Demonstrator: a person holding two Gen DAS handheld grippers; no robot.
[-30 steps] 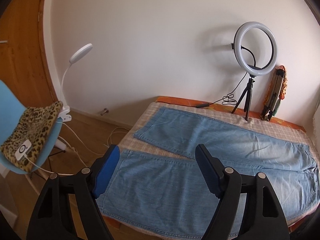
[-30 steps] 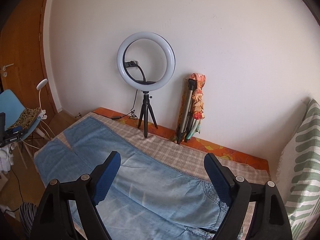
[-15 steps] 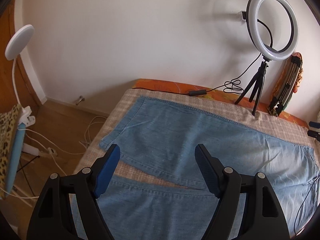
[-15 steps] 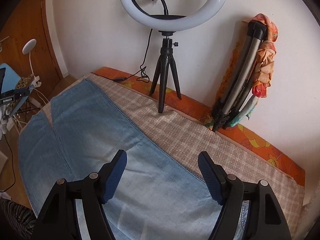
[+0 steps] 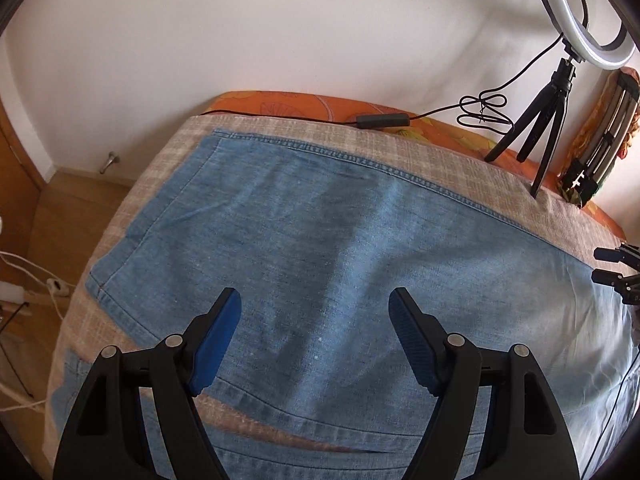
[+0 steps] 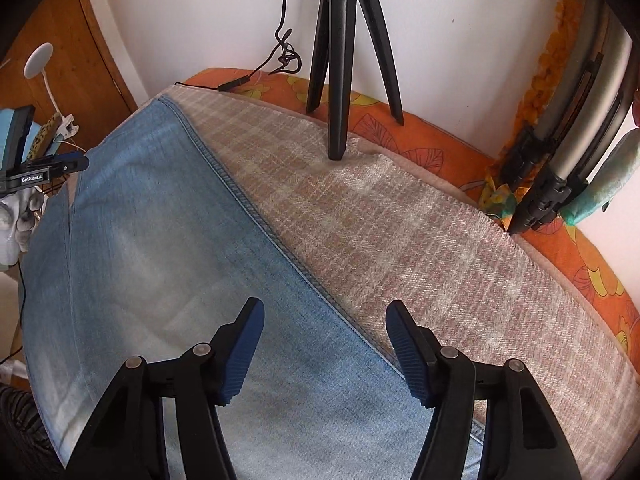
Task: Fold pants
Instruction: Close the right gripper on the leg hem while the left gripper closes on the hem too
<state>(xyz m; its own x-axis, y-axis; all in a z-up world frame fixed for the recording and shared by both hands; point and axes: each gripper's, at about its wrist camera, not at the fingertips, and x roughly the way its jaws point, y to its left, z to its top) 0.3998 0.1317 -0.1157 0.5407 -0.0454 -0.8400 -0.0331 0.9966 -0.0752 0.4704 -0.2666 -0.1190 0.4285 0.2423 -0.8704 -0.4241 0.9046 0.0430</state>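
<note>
Light blue denim pants (image 5: 320, 236) lie flat on a checked beige cloth, legs spread apart. In the left wrist view my left gripper (image 5: 314, 300) is open and empty, low over the far leg near its hem. In the right wrist view my right gripper (image 6: 324, 312) is open and empty, straddling the outer seam (image 6: 256, 216) of the pants (image 6: 160, 264) near the upper leg. The right gripper's tips also show at the right edge of the left wrist view (image 5: 618, 268).
The checked cloth (image 6: 420, 240) covers an orange patterned mattress (image 6: 448, 152) against a white wall. A ring light (image 5: 580, 12) on a black tripod (image 6: 344, 60) and a folded tripod (image 6: 568, 128) stand at the back edge. A cable with a switch (image 5: 382, 120) lies there. Wooden floor (image 5: 68, 216) at left.
Both grippers have moved forward and down toward the pants. The denim now fills each view and the ring light has slid to the top edge. Both stay open.
</note>
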